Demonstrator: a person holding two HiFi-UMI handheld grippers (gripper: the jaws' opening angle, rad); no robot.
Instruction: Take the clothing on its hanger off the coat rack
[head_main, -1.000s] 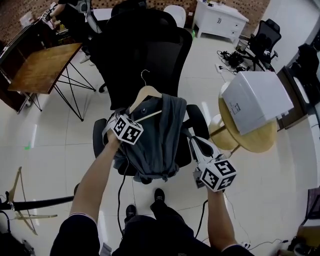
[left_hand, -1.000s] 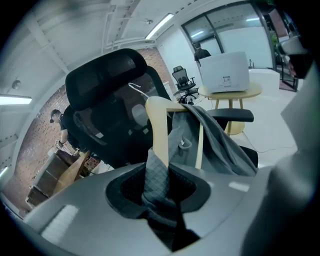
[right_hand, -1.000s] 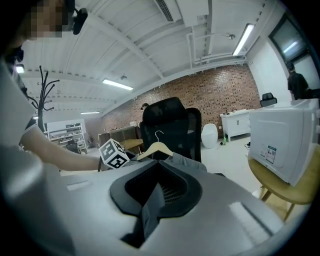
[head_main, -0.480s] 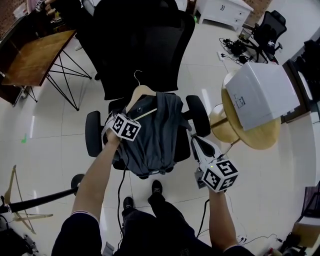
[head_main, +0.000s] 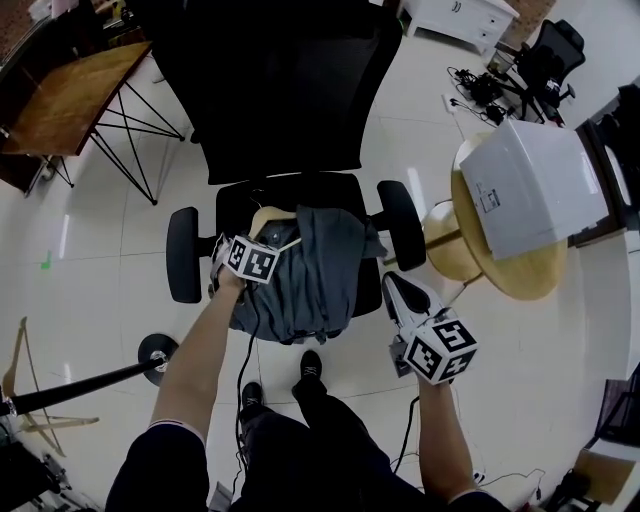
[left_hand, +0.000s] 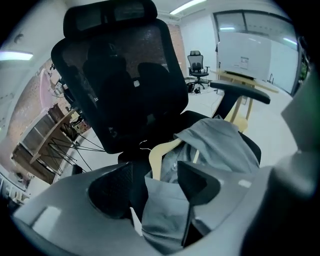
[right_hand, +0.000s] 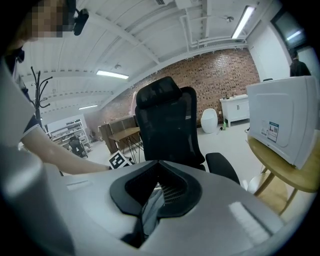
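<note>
White tiled floor (head_main: 100, 250) fills the head view's edges. The left gripper (left_hand: 157, 187) has just been opening its jaws, and they now stand wide, with the grey clothing (head_main: 315, 270) slack between them, unpinched. The right gripper (right_hand: 152, 200) is clamped on a fold of the same cloth. Clothing and wooden hanger (head_main: 262, 215) have sunk onto the black office chair (head_main: 280, 90), mid-frame. The taking-down looks finished; only the right jaws need to let go.

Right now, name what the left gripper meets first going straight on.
The grey garment on its wooden hanger, lying on the chair seat. On the left gripper the jaws have just been opening, with that cloth between them.
</note>
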